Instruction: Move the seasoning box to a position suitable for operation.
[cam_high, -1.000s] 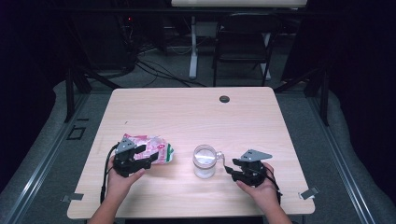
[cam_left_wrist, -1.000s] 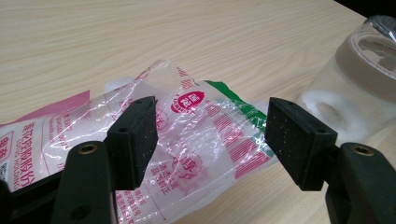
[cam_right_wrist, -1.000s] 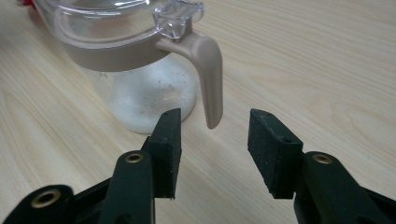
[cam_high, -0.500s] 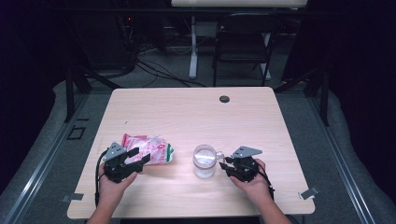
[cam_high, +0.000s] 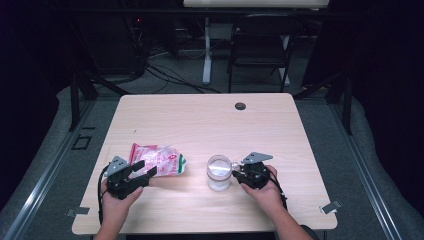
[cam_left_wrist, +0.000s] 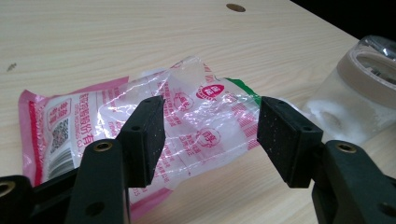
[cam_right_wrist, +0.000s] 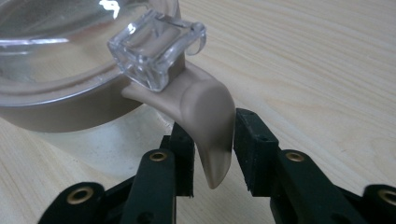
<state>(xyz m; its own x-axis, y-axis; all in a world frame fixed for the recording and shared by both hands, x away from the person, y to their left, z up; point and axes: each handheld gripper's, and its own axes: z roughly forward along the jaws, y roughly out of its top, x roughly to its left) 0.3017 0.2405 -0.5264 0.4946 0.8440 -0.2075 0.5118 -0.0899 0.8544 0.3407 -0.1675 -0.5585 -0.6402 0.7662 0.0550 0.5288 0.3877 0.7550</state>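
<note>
A crumpled pink and clear plastic bag (cam_high: 160, 159) (cam_left_wrist: 205, 112) lies on the wooden table (cam_high: 200, 120) at front left. My left gripper (cam_high: 142, 169) (cam_left_wrist: 210, 126) is open at the bag's near edge. Its jaws have just narrowed a little, and the pads stand apart from the film. To the right stands a clear lidded jar (cam_high: 219, 172) (cam_right_wrist: 56, 93) (cam_left_wrist: 359, 93) with white powder inside. Its beige handle (cam_right_wrist: 205, 112) sits between the jaws of my right gripper (cam_high: 239, 175) (cam_right_wrist: 212, 140). Those jaws have just been closing and now hold the handle from both sides.
A dark round grommet (cam_high: 240, 106) (cam_left_wrist: 236, 7) is set in the tabletop near the far edge. A black chair (cam_high: 260, 45), a white post and cables stand on the floor beyond the table. Bare wood stretches across the far half.
My right gripper slid left up to the jar and its jaws drew in around the handle. My left gripper pulled back a little toward the person, off the bag.
</note>
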